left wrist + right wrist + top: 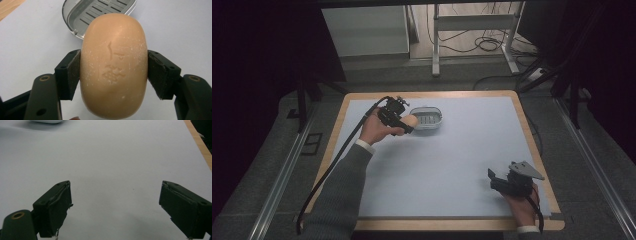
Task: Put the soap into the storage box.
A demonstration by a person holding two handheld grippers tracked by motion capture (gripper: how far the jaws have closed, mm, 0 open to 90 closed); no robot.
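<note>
A tan oval bar of soap (113, 67) with a stamped mark is clamped between the pads of my left gripper (113, 72), which is shut on it. In the high view the left gripper (404, 122) holds the soap (410, 120) just left of a grey oval soap dish (428, 117) with a slotted tray. That dish (100, 12) lies just beyond the soap in the left gripper view. My right gripper (493, 179) rests near the table's front right corner. Its jaws (115, 205) stand wide open over bare mat.
A pale blue mat (452, 160) covers the wooden table (532, 145), whose edge shows at the right (200, 142). Past the far edge stand a white cabinet (367, 30), a metal frame (472, 30) and floor cables. A white object's underside (47, 121) sits far ahead of the right gripper.
</note>
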